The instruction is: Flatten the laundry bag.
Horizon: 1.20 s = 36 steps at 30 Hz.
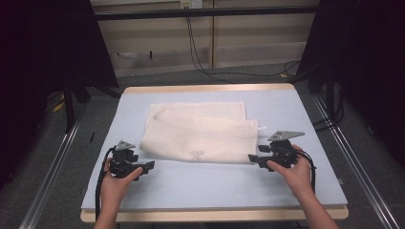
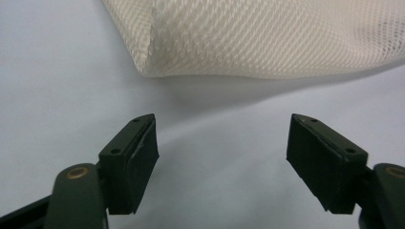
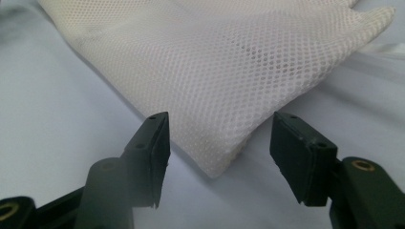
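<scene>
A white mesh cloth (image 1: 200,131) lies folded on the pale blue table top (image 1: 215,186). My left gripper (image 1: 150,166) rests beside the cloth's near left corner. In the left gripper view that gripper (image 2: 222,143) stands open, and the folded corner of the cloth (image 2: 267,38) lies a little ahead of the pads, apart from them. My right gripper (image 1: 253,157) is at the cloth's near right corner. In the right gripper view it (image 3: 219,143) is open, and the cloth's corner (image 3: 229,67) reaches in between the two pads without either one pressing on it.
The table's wooden front edge (image 1: 215,215) runs just before the person's forearms. Dark curtains and black stands (image 1: 69,102) flank the table on both sides. Cables (image 1: 205,67) trail over the floor behind it. Metal rails (image 1: 52,167) run along the floor on either side.
</scene>
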Available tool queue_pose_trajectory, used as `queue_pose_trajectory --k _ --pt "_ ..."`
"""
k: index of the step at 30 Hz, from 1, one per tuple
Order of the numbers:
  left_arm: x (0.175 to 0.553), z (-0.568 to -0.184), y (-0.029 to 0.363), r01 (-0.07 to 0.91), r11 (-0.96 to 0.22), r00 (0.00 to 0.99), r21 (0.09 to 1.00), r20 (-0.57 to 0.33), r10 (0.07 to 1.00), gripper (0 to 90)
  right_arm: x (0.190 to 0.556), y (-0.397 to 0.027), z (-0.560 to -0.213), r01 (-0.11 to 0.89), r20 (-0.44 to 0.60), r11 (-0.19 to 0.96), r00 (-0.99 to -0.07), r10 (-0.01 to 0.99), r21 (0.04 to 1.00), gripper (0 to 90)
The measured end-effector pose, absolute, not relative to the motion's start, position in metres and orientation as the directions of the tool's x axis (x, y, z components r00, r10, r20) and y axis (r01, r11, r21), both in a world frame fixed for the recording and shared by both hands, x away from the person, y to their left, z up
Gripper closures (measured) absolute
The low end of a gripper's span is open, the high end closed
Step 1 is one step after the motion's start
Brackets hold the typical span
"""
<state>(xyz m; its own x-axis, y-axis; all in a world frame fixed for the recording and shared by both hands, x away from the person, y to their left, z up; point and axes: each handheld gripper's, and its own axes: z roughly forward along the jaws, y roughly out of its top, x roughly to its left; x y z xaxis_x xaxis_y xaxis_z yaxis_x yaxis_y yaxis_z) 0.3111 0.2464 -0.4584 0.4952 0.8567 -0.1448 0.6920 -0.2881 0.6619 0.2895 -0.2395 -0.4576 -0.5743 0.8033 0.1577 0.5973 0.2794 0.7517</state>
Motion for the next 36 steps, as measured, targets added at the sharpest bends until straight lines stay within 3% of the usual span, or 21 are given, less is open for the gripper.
queue_pose_trajectory --k 10,15,18,23,27,34,36 --pt "0.314 -0.454 0.257 0.676 -0.210 0.457 0.706 -0.178 0.872 21.5 0.290 -0.243 -0.460 0.605 0.171 0.277 -0.577 0.799 0.747 43.2" --pt "0.316 -0.450 0.265 0.670 -0.194 0.463 0.717 -0.200 0.863 22.4 0.289 -0.244 -0.461 0.617 0.158 0.285 -0.563 0.811 0.733 52.3" --pt "0.318 -0.447 0.267 0.667 -0.164 0.466 0.727 -0.235 0.853 22.4 0.284 -0.245 -0.461 0.622 0.179 0.255 -0.548 0.817 0.740 66.5" --pt "0.324 -0.444 0.270 0.652 -0.200 0.498 0.732 -0.214 0.840 26.5 0.282 -0.244 -0.462 0.628 0.181 0.266 -0.555 0.812 0.732 66.7" --pt "0.328 -0.445 0.269 0.680 -0.178 0.481 0.712 -0.250 0.840 24.4 0.282 -0.242 -0.463 0.635 0.188 0.255 -0.545 0.817 0.729 61.6" --pt "0.339 -0.446 0.266 0.689 -0.191 0.484 0.699 -0.249 0.839 24.6 0.287 -0.233 -0.471 0.673 0.200 0.258 -0.523 0.828 0.693 62.9" --pt "0.341 -0.445 0.265 0.699 -0.183 0.479 0.691 -0.262 0.838 31.8 0.290 -0.230 -0.473 0.675 0.199 0.266 -0.528 0.826 0.688 65.8"
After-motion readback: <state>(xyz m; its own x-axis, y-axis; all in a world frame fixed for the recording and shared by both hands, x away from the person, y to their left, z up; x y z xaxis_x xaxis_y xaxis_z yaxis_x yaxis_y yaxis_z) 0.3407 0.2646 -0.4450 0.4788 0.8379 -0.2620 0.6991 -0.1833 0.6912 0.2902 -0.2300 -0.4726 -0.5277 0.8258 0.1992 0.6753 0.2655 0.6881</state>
